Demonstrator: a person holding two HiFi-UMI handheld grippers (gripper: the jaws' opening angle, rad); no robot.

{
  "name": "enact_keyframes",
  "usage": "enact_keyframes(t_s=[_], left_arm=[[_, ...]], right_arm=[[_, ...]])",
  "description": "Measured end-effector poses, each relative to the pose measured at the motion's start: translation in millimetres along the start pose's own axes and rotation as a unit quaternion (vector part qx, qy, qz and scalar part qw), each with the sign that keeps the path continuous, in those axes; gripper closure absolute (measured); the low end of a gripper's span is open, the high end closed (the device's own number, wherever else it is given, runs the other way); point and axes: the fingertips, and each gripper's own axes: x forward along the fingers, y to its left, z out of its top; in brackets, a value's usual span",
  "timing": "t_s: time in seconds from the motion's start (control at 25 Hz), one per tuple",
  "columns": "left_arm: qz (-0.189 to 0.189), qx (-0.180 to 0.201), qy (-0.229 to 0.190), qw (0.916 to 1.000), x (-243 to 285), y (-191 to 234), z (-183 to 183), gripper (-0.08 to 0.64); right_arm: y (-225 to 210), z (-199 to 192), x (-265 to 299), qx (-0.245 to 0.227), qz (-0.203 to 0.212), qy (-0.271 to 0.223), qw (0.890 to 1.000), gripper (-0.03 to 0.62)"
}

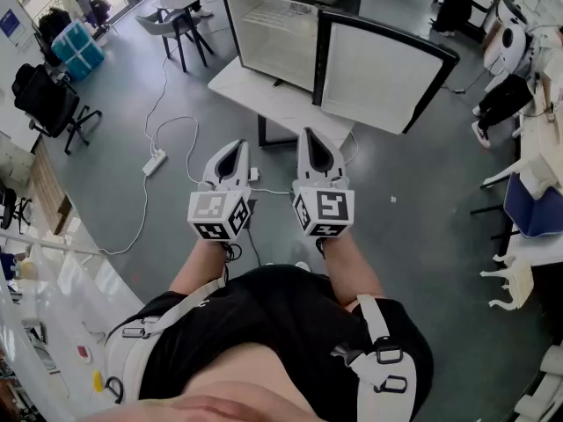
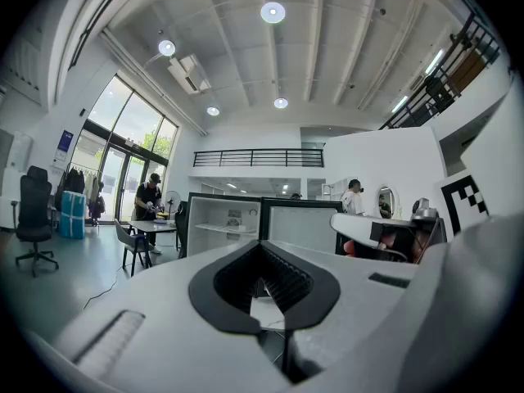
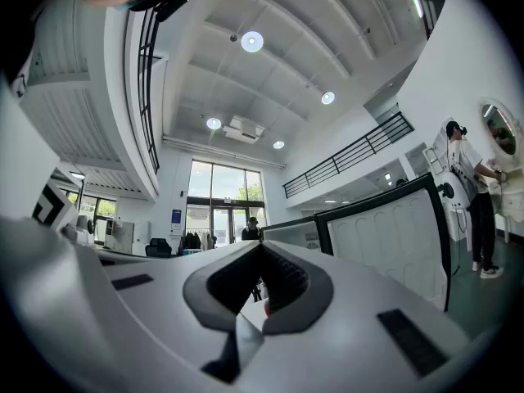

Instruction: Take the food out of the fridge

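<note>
My left gripper (image 1: 236, 143) and right gripper (image 1: 310, 134) side by side, slightly apart, both pointing forward. Jaw tips together on each, nothing between. Marker cube (image 1: 218, 215) on each, at end nearest my body. Ahead of my fingertips: fridge (image 1: 271, 38) on low white table (image 1: 255, 95), door (image 1: 378, 76) swung open beyond right fingers. Left of my left fingers: power strip (image 1: 155, 163) and white cable (image 1: 167, 123) on grey floor (image 1: 413, 227). Farther left: black office chair (image 1: 48, 99).
</note>
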Motion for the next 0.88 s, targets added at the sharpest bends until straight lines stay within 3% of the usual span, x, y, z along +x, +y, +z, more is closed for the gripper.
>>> enact_keyframes(t_s=[0.44,0.88], left_arm=[[-0.016,0.007,-0.005,0.9998,-14.2,0.5,5.5,0.558],[-0.036,-0.001,0.000,0.9994,-27.4,23.4,-11.6,0.558]], right_arm=[[15.5,1.1,-8.3,0.011,-0.003,0.002,1.000,0.584],[39.9,-20.9,-13.7,0.012,-0.028,0.013,0.999,0.584]])
